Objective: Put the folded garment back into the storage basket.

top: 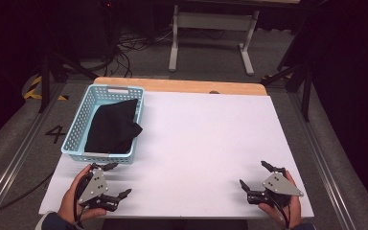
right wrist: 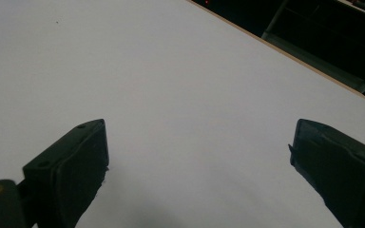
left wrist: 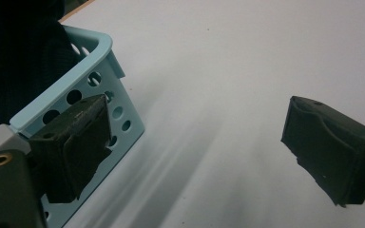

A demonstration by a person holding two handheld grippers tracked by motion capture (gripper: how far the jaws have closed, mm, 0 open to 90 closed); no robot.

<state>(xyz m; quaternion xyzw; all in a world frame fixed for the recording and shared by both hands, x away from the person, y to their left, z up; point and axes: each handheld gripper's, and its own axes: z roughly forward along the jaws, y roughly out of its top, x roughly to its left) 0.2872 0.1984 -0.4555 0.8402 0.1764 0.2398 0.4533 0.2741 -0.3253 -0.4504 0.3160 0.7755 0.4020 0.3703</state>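
in the high view, the light blue basket [top: 79, 132] sits at ten o'clock on the white table [top: 206, 143], a black cloth [top: 112, 125] inside it. the left gripper [top: 120, 179] waits at seven o'clock just below the basket, jaws apart; the right gripper [top: 254, 173] at five o'clock, jaws apart.

in the left gripper view, the basket [left wrist: 88, 69] lies at ten o'clock, beside one jaw.

in the right gripper view, spread jaws over bare table [right wrist: 171, 85].

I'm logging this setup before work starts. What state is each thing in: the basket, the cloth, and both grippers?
Basket: upright at the table's left, holding the cloth.
Black cloth: crumpled inside the basket, one edge draped over the right rim.
Left gripper: open, holding nothing, just in front of the basket.
Right gripper: open, holding nothing, over bare table.
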